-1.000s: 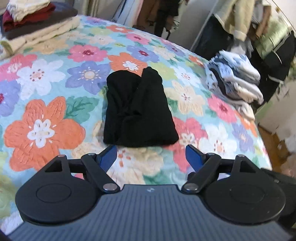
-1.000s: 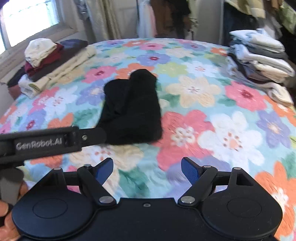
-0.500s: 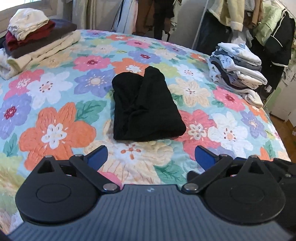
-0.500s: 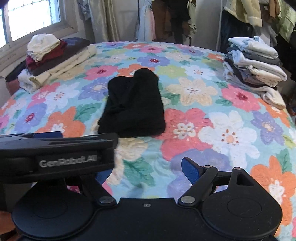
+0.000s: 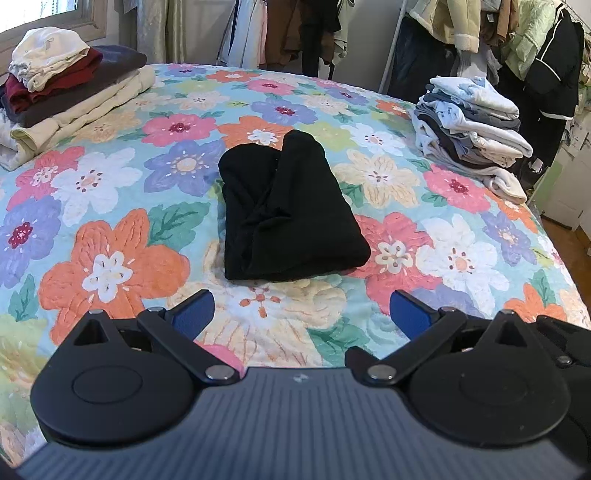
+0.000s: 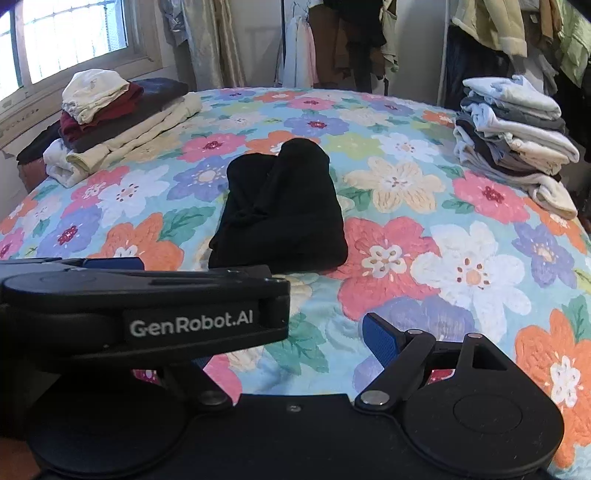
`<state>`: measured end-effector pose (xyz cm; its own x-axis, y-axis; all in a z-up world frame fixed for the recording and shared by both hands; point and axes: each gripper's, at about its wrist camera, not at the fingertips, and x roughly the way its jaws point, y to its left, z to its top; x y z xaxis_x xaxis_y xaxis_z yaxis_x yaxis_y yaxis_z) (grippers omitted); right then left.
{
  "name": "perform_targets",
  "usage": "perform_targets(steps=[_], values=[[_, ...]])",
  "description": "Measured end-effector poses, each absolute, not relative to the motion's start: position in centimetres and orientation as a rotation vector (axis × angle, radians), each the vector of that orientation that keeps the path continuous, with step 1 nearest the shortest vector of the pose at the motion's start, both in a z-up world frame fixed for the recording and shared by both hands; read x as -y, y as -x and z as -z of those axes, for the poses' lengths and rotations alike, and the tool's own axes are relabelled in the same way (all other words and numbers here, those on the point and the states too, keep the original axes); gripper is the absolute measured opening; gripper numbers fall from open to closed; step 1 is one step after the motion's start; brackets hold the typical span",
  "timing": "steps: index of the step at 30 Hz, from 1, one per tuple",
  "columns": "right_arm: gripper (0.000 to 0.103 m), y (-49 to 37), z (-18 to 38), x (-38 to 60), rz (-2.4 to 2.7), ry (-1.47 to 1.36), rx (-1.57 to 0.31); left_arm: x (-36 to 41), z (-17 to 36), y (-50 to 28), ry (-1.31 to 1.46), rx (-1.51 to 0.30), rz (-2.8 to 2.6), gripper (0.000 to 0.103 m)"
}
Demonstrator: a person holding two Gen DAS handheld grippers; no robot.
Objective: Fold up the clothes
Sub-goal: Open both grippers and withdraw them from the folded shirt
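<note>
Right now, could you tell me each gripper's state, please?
Left gripper: open, holding nothing.
Right gripper: open, holding nothing.

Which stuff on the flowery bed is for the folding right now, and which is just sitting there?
For the folding:
- black garment, already folded, mid-bed
- left gripper, open, empty
- right gripper, open, empty

Just sitting there:
- stack with red and cream clothes, by the window
- stack of blue and grey clothes, opposite edge
- hanging clothes behind the bed

Matt black cloth garment lies on quilted cloth bedspread.
</note>
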<state>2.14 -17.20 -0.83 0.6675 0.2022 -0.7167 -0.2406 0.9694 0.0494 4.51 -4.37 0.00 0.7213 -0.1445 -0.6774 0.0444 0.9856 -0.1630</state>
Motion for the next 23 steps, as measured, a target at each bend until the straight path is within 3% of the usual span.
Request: perform_targets(steps=[23], values=[[0.085,-3.3,2.5,19.3,-0.218,-0.078,-0.841,5.2,-0.1,-4.7,0.084,-0.754,0.076,0.103]])
